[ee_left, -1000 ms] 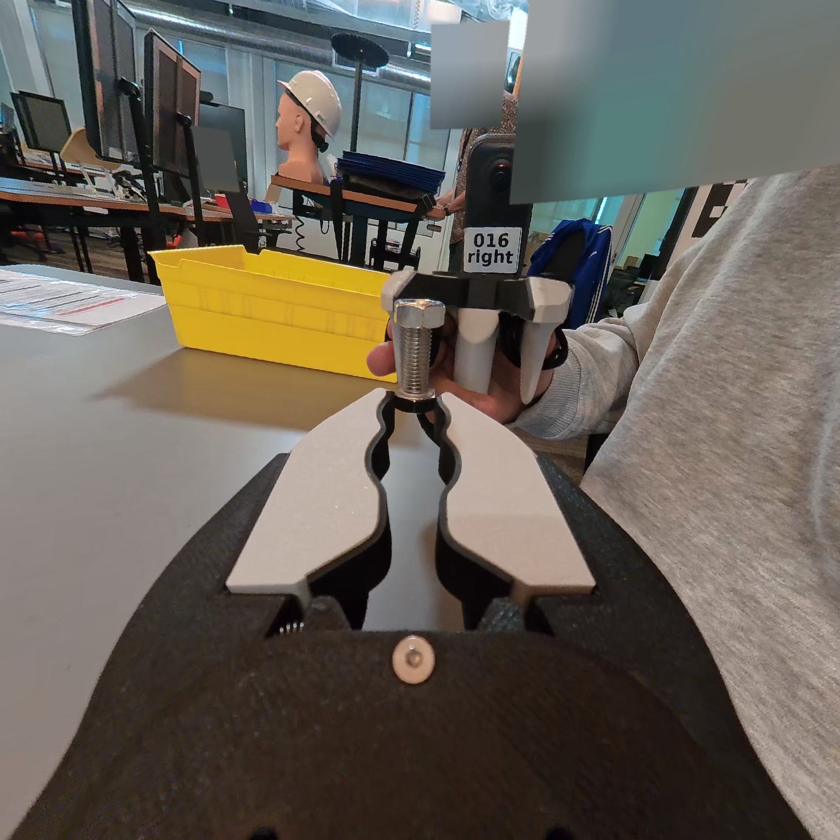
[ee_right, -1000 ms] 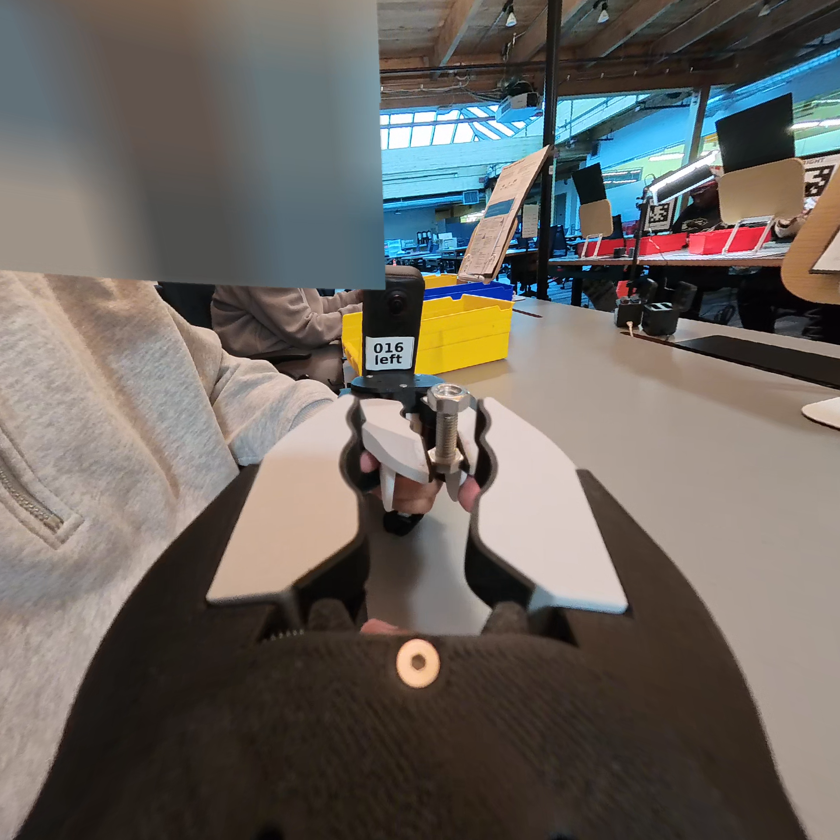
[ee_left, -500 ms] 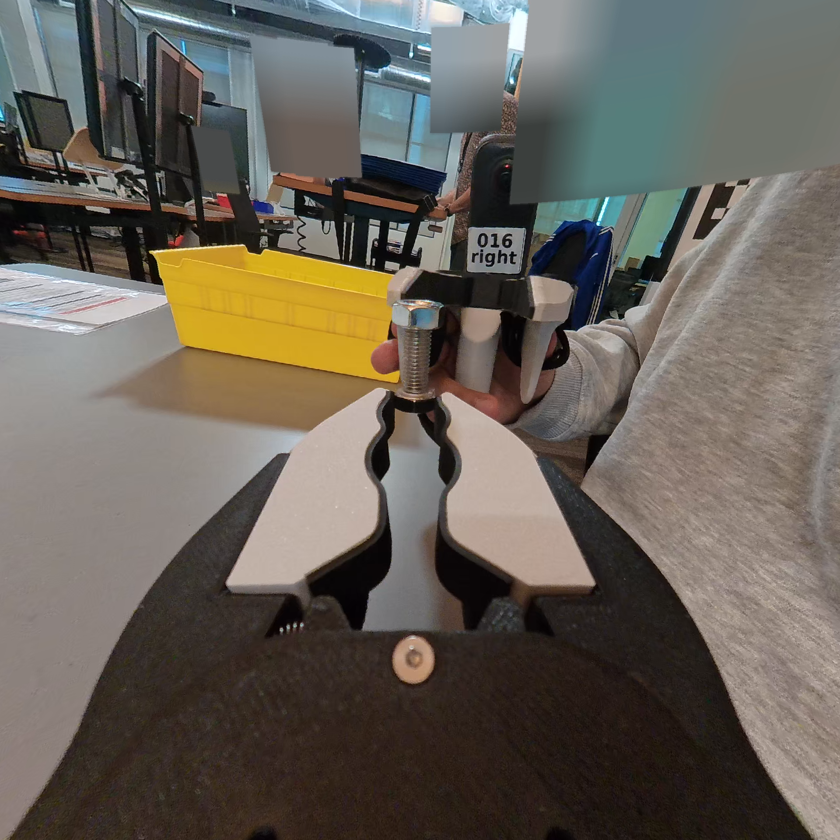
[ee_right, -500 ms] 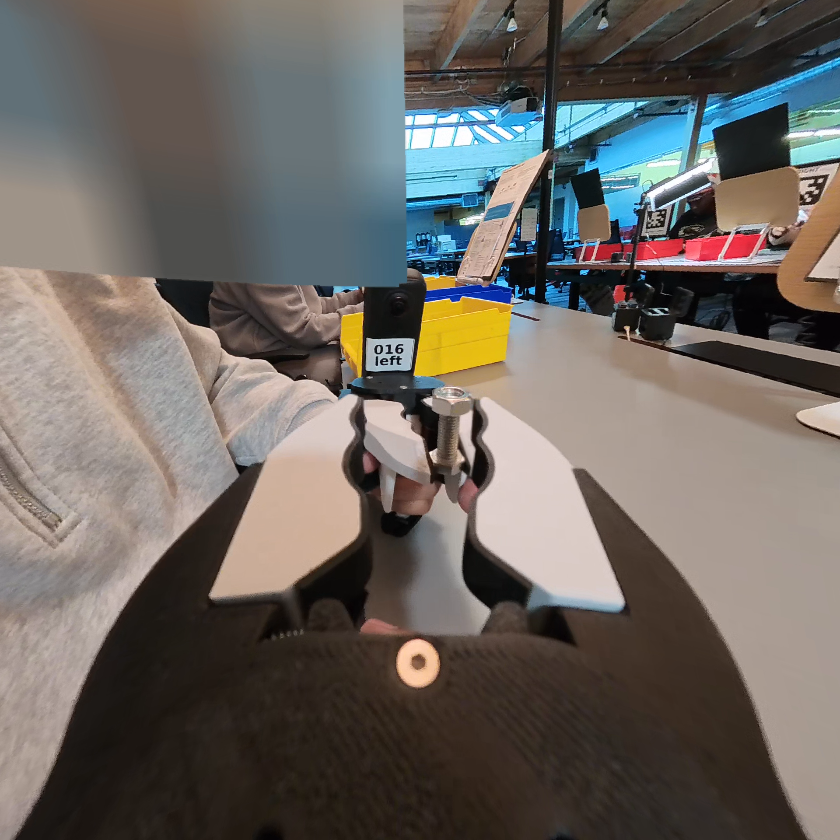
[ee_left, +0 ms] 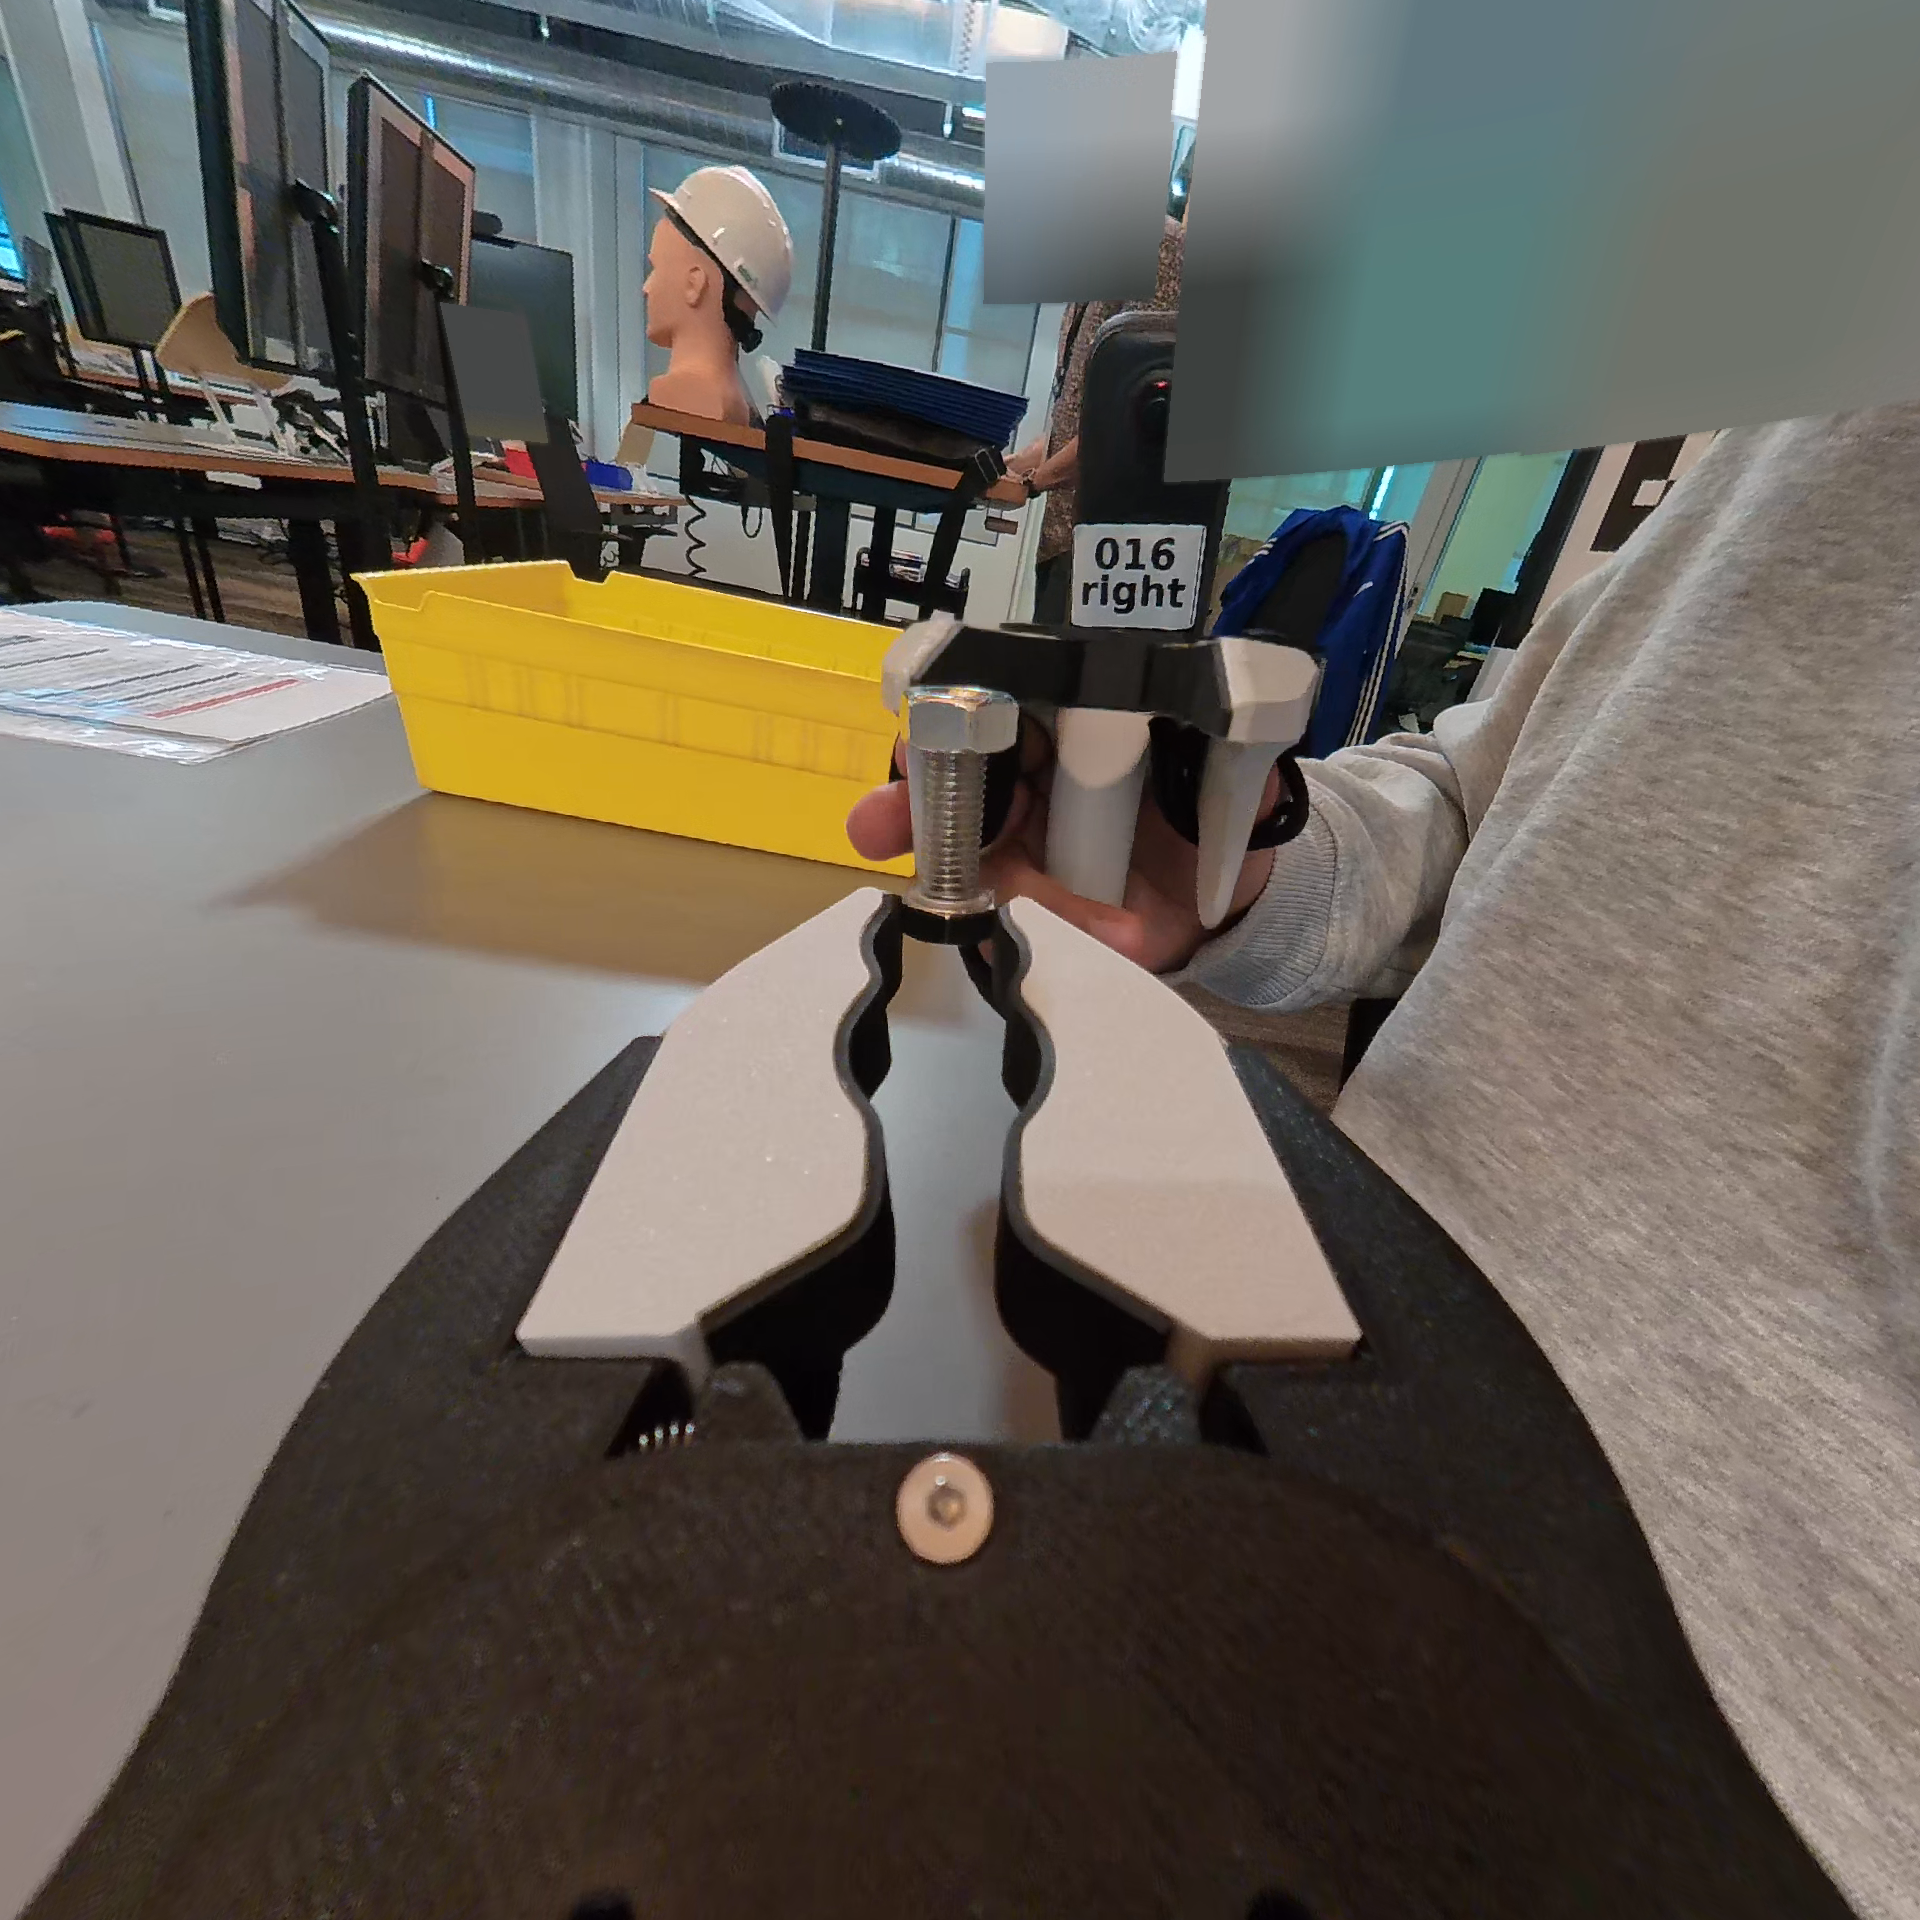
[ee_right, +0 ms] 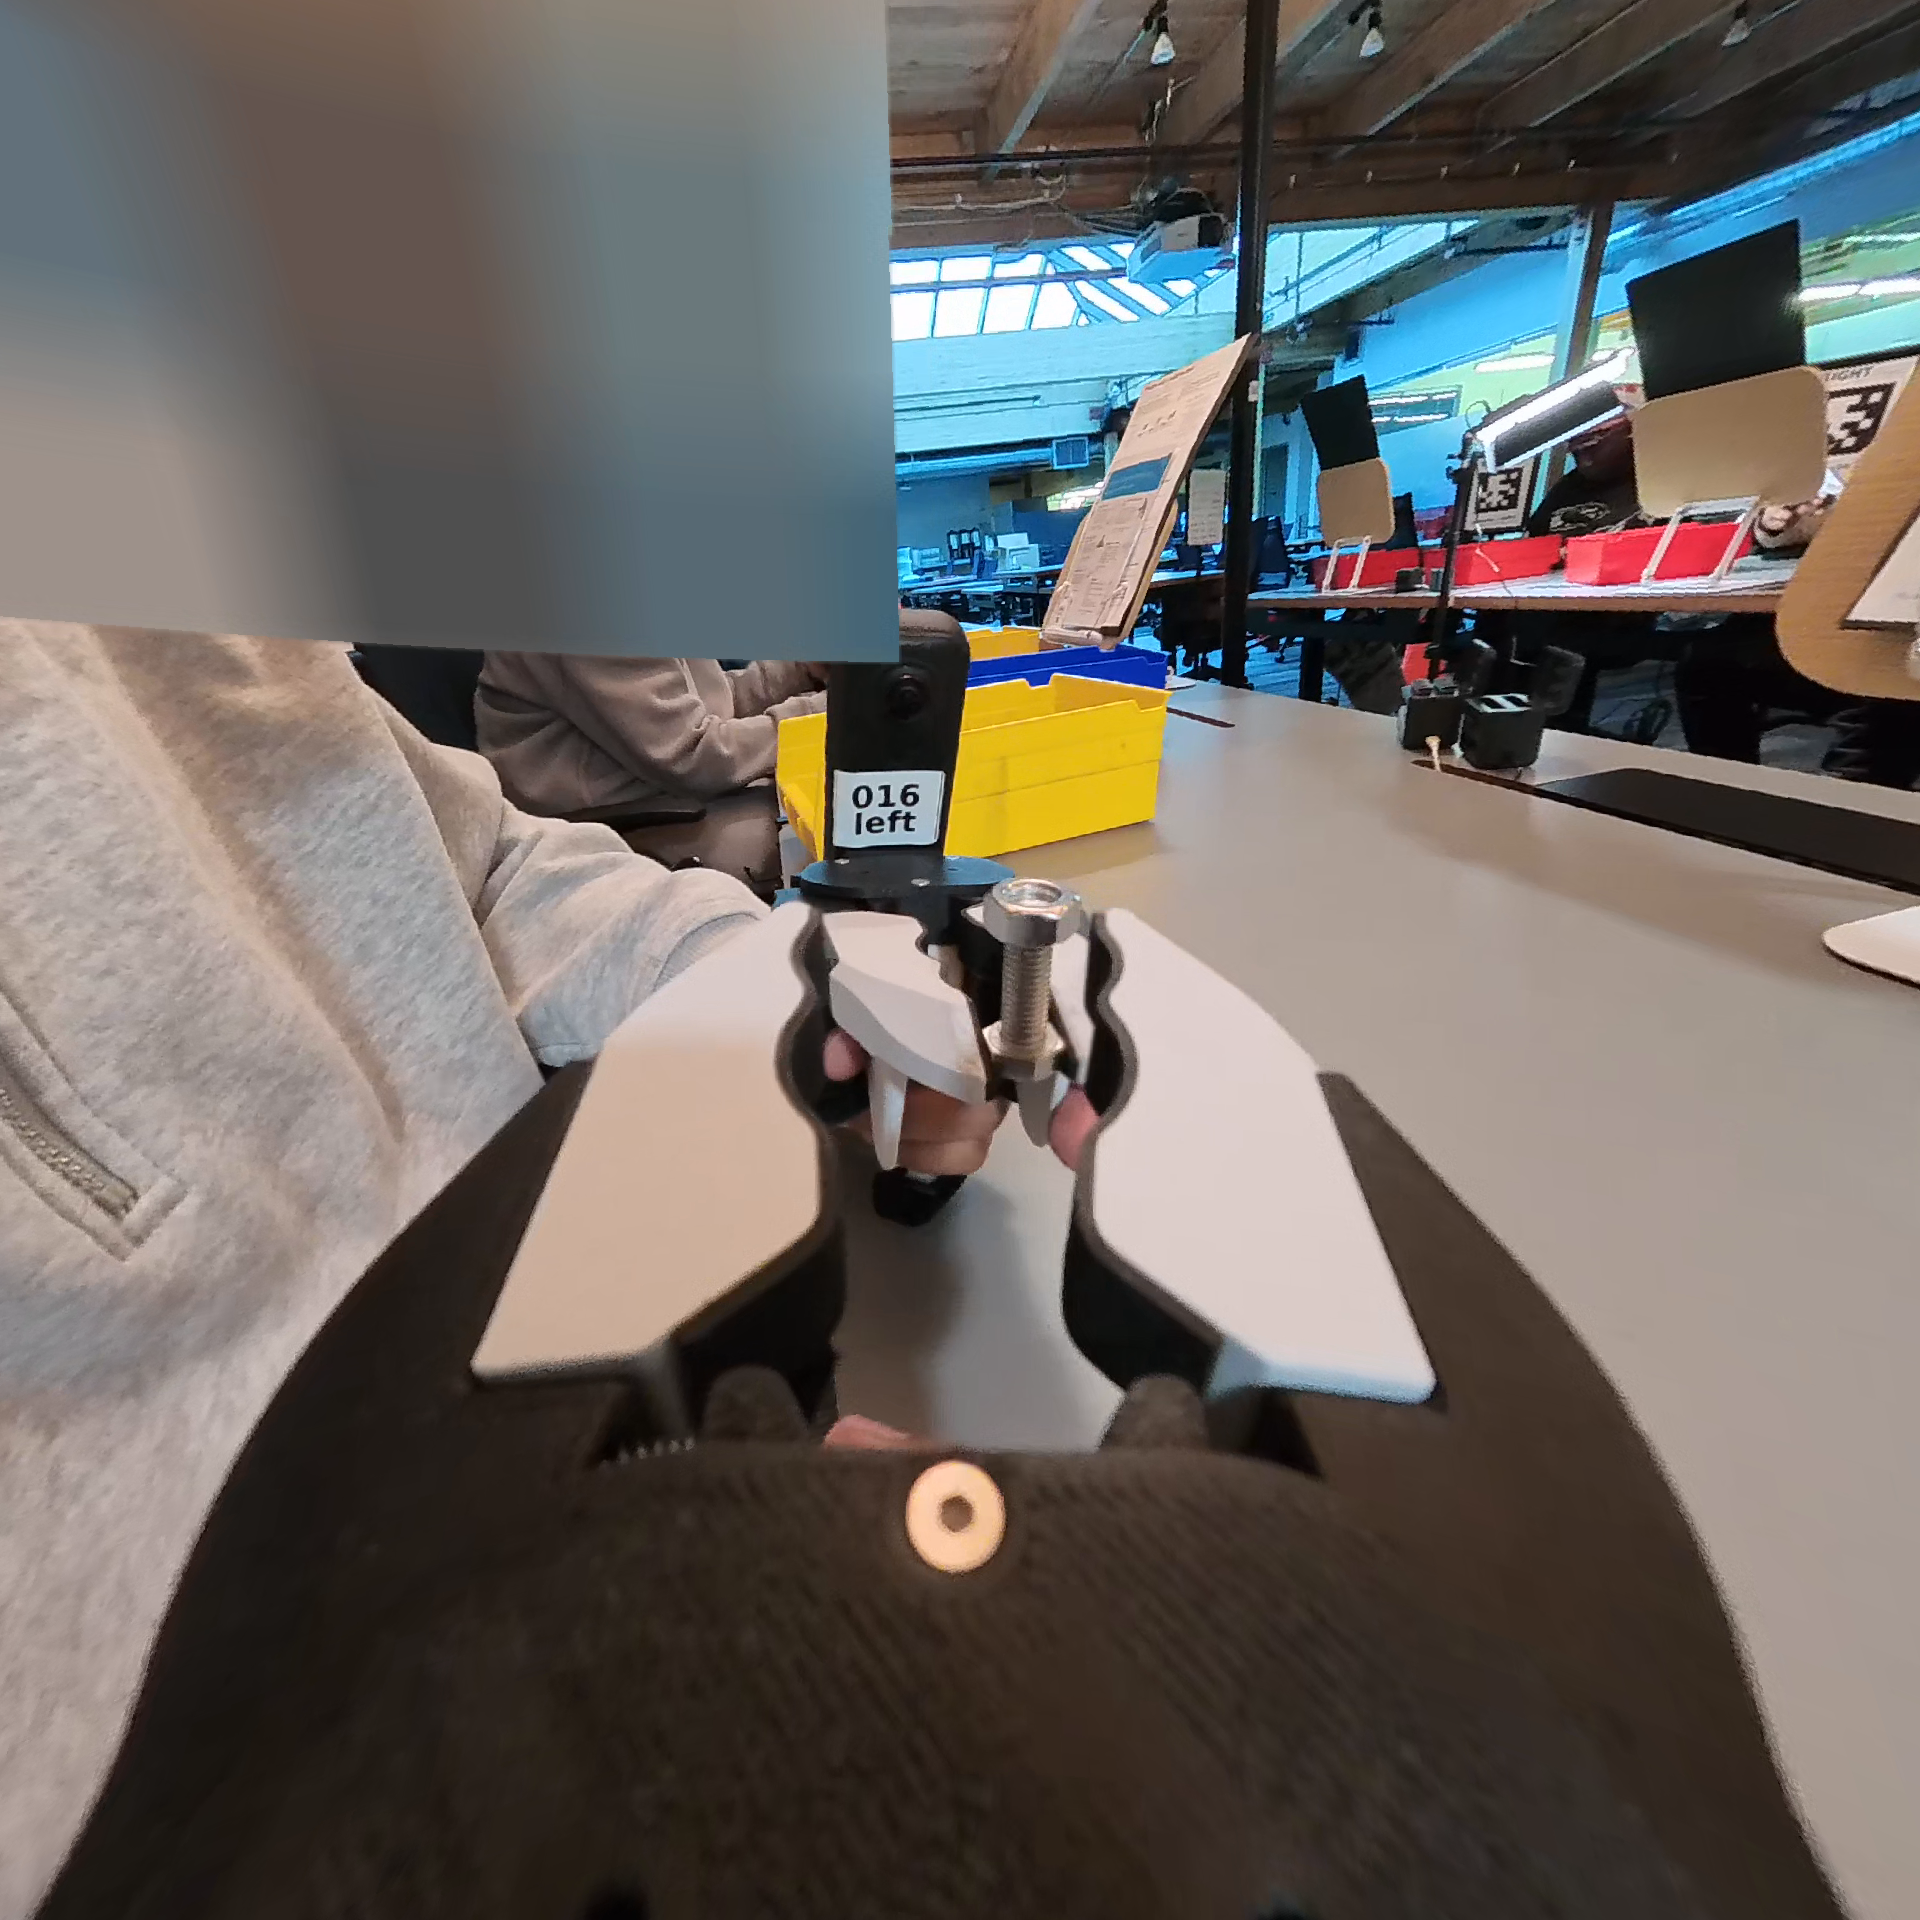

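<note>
Left gripper is pinched nearly shut on the lower end of a steel hex bolt, at or near a nut threaded there. Bolt stands upright, head up, above the grey table. Right gripper faces it, fingers spread wide, straddling the bolt and the left fingertips, gripping nothing. Yellow bin sits on the table behind the bolt. Grey sleeve crowds the right side. More yellow bins behind, from the other angle.
</note>
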Demonstrator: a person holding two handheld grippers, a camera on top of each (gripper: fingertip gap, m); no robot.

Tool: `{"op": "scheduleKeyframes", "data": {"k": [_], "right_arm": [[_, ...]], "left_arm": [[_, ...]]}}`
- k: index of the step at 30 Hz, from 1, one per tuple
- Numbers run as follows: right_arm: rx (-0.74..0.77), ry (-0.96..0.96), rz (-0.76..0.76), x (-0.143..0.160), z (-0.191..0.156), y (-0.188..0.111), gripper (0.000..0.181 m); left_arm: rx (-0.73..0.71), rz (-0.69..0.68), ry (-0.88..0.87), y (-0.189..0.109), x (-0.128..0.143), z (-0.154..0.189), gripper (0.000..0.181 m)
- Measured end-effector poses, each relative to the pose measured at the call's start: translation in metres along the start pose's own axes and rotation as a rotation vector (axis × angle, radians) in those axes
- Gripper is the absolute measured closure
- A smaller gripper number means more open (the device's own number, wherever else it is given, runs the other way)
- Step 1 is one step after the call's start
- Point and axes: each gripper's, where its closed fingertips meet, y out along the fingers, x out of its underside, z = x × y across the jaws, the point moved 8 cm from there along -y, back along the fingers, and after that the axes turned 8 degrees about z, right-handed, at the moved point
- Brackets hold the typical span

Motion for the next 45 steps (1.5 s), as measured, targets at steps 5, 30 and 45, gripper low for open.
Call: {"op": "scheduleKeyframes", "data": {"k": [5, 30, 45], "right_arm": [[-0.045, -0.003, -0.031, 0.002, -0.0046, 0.0012, 0.148], [-0.002, -0.002, -0.004, 0.0003, -0.0007, 0.0004, 0.133], [0.025, -0.002, -0.003, -0.0004, 0.0015, -0.0009, 0.138]], "left_arm": [[-0.003, 0.003, -0.005, -0.0003, -0.0002, -0.0007, 0.164], [0.0, 0.002, -0.008, -0.0003, -0.0002, -0.0002, 0.164], [-0.001, 0.002, -0.008, -0.0001, 0.0001, 0.0001, 0.164]]}}
